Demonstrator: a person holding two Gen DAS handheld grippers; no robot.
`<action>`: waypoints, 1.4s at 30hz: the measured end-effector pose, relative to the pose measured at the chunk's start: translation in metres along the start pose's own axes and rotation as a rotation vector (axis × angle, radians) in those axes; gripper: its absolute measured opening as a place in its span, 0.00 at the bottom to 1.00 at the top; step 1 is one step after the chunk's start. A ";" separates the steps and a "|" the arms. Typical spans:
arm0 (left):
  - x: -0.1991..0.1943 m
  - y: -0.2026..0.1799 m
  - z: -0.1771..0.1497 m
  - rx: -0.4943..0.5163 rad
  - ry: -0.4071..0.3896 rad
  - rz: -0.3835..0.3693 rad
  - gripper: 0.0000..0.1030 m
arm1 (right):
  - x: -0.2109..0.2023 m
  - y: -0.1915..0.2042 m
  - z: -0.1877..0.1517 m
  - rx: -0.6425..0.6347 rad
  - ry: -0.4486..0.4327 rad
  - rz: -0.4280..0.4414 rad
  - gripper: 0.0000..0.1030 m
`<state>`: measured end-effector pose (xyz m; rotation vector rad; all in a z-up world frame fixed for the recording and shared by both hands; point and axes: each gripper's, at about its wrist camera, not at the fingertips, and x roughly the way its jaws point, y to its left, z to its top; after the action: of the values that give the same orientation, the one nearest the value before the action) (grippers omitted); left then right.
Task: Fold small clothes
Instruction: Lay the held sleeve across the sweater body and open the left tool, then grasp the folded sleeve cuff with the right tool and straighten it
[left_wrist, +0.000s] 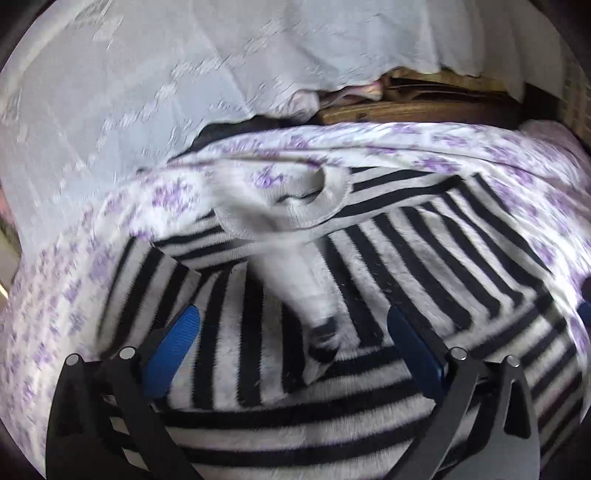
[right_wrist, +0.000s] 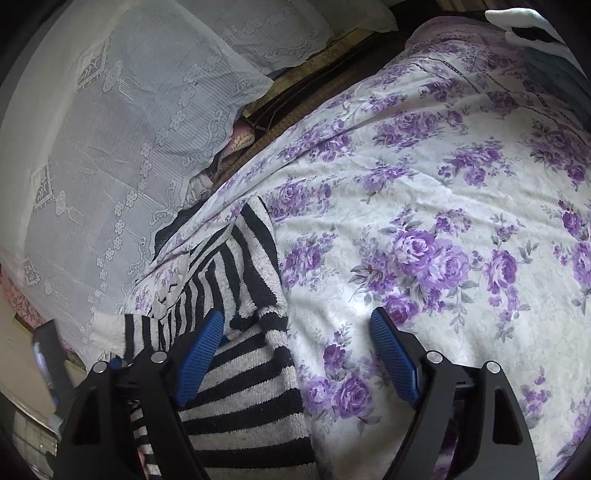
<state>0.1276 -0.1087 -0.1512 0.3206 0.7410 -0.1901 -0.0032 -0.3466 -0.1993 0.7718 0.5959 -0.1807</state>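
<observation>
Lying flat: fuzzy knit striped sweater (left_wrist: 424, 236) | floral sheet (right_wrist: 424, 184) | both jaws spread, empty

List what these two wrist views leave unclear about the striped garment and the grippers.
- Striped sweater: left wrist view is motion-blurred, and the hem is cut off by the bottom edge.
- Its sleeve: the blurred cuff hides whether it lies flat.
- Right gripper: its left finger covers the sweater edge.
</observation>
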 end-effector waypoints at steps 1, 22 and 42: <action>-0.008 0.002 -0.002 0.023 -0.007 -0.002 0.96 | 0.000 0.000 0.000 -0.001 0.000 -0.002 0.80; 0.030 0.183 -0.014 -0.308 0.103 0.224 0.96 | 0.087 0.119 0.018 -0.199 0.291 0.091 0.53; 0.046 0.204 -0.026 -0.306 0.109 0.274 0.96 | 0.134 0.117 0.021 -0.325 0.193 -0.030 0.00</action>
<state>0.2021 0.0887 -0.1562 0.1380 0.8131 0.2003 0.1593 -0.2701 -0.1927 0.4681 0.7971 -0.0343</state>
